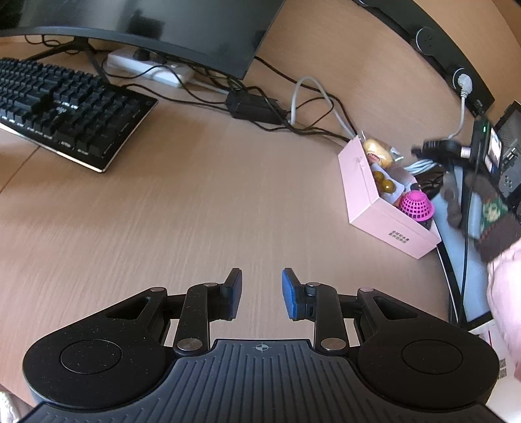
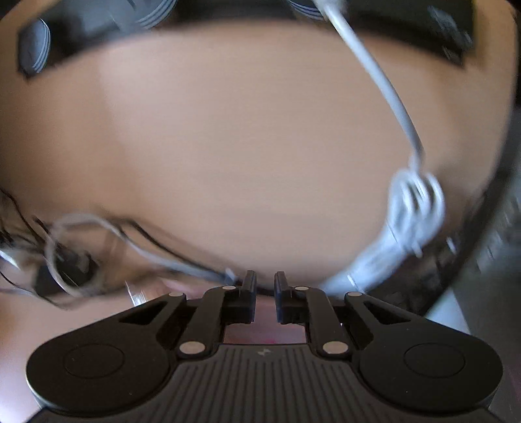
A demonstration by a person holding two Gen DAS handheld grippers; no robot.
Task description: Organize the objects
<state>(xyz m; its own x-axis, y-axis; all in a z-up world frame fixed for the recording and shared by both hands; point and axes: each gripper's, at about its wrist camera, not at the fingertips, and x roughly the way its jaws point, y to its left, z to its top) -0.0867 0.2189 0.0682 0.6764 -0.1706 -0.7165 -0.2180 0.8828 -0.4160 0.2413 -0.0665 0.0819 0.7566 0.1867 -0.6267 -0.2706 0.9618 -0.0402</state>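
Here, left gripper (image 1: 262,293) spread over woodgrain desk (image 1: 195,211) (right gripper (image 2: 263,286) pressed together).

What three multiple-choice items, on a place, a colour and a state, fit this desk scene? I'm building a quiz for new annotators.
1. Where does the pink box sit?
A. right of the keyboard
B. on the keyboard
C. under the monitor

2. What colour is the mesh ball in the box?
A. green
B. magenta
C. white

3. What is the left gripper holding?
A. a cable
B. the box
C. nothing

Answers: 1 A, the box lies far right on the desk; 2 B, bright magenta; 3 C, bare desk shows between its fingers.
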